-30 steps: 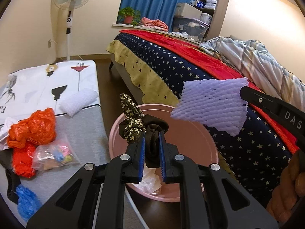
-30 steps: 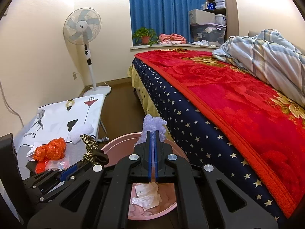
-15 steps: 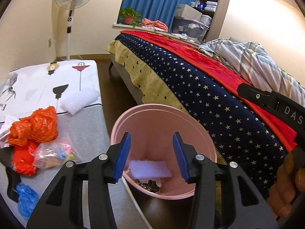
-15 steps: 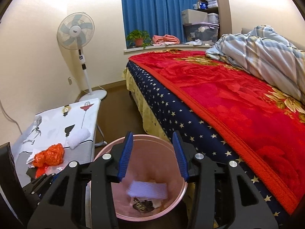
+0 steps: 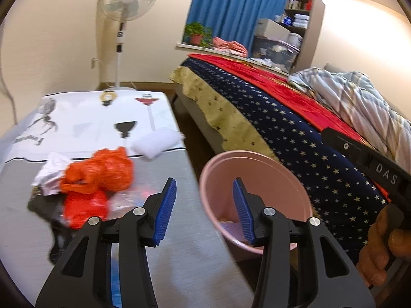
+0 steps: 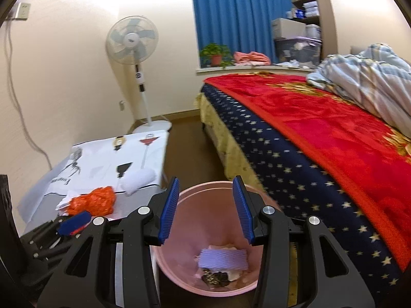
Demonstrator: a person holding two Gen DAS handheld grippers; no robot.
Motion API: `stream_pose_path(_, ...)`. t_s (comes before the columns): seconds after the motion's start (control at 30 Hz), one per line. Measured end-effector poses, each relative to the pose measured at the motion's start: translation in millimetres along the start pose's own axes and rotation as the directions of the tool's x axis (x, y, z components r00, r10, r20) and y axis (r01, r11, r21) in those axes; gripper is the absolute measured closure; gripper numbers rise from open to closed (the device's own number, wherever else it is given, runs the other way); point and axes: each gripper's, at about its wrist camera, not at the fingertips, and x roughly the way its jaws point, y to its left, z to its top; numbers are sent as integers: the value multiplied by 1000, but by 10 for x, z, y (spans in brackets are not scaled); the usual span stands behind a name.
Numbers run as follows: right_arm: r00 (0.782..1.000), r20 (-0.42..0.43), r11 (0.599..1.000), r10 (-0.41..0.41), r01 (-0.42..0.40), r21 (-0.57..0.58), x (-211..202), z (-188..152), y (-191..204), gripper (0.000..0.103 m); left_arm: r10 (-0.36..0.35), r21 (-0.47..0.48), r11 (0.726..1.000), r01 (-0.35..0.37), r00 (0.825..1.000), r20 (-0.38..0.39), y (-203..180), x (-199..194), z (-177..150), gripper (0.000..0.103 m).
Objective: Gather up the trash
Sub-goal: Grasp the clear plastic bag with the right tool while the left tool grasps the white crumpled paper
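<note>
Trash dropped in the pink bin (image 6: 185, 233) marks one load done, both hand-held grippers, left (image 5: 204, 205) and right (image 6: 206, 206), empty with jaws apart, so next comes reaching for the orange bags (image 5: 97, 174) on the bench (image 5: 179, 256).

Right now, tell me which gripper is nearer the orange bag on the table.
Left. The left gripper sits over the table edge, just right of the orange bag. The right gripper hangs over the pink bin, farther away.

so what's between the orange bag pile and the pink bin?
Left wrist view: only bare grey table top separates the orange bags from the pink bin; the open left gripper frames that gap.
</note>
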Motion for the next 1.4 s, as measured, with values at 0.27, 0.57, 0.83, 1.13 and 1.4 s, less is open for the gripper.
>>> stream_pose_path(0.27, 994, -20, 994, 109, -110, -22, 123, -43, 325, 59, 114, -75, 991, -112, 993, 12, 493, -224, -21, 65)
stream_pose_path(0.57, 971, -104, 976, 217, -216, 22, 477, -181, 636, 62, 267, -174, 949, -261, 964, 13, 1023, -336, -57, 76)
stream_pose_path(0.83, 939, -189, 956, 286, -293, -7, 799, -381, 1012, 62, 325, -234, 918, -320, 946, -18, 1332, -260, -93, 76)
stream_pose_path(1.13, 884, -319, 937, 343, -346, 48, 1237, -625, 1202, 61, 331, -280, 900, -335, 942, -63, 1567, -35, -111, 76)
stream_pose_path(1.4, 853, -397, 938, 339, -338, 75, 1477, -760, 1233, 61, 321, -309, 889, -338, 941, -107, 1683, 190, -136, 76)
